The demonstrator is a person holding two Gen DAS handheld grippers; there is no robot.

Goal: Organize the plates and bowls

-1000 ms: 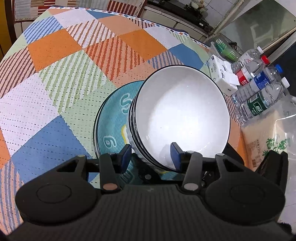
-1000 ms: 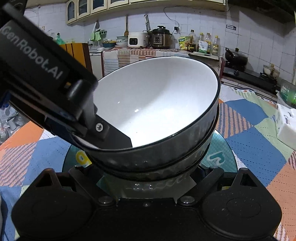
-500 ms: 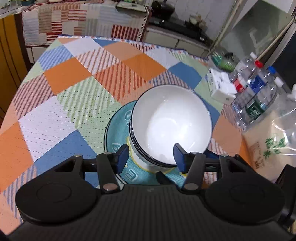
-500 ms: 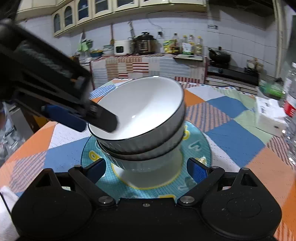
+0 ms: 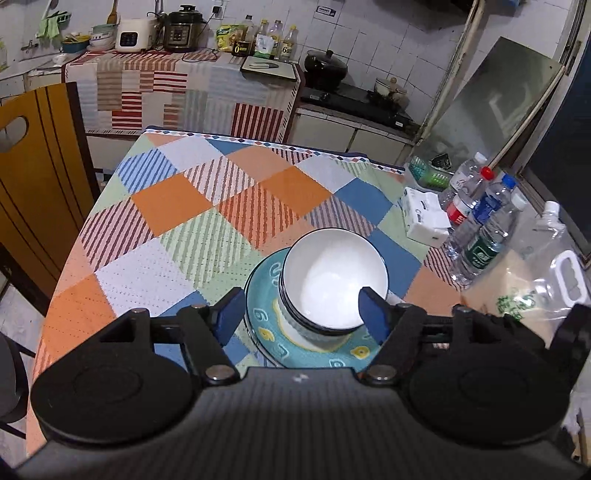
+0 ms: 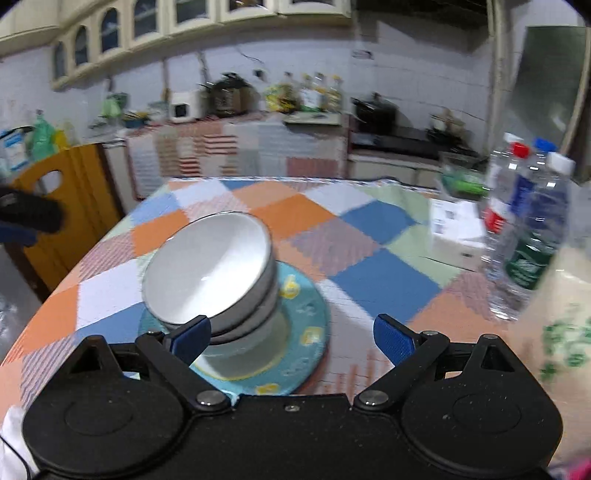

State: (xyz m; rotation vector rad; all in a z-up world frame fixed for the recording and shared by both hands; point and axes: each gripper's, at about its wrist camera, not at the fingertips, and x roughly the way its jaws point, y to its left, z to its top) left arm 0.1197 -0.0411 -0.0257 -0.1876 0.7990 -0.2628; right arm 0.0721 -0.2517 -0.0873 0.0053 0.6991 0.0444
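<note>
Bowls (image 5: 332,291) are nested on the teal plate (image 5: 266,332) to save desk (image 5: 184,229) space; left tongs (image 5: 301,314) and right tongs (image 6: 291,338) are spread wide, nothing gripped.

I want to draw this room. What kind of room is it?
It looks like a home kitchen. There is a stove with a black pot along the tiled wall, a rice cooker on the counter, and a table holding stacked bowls on a plate.
</note>
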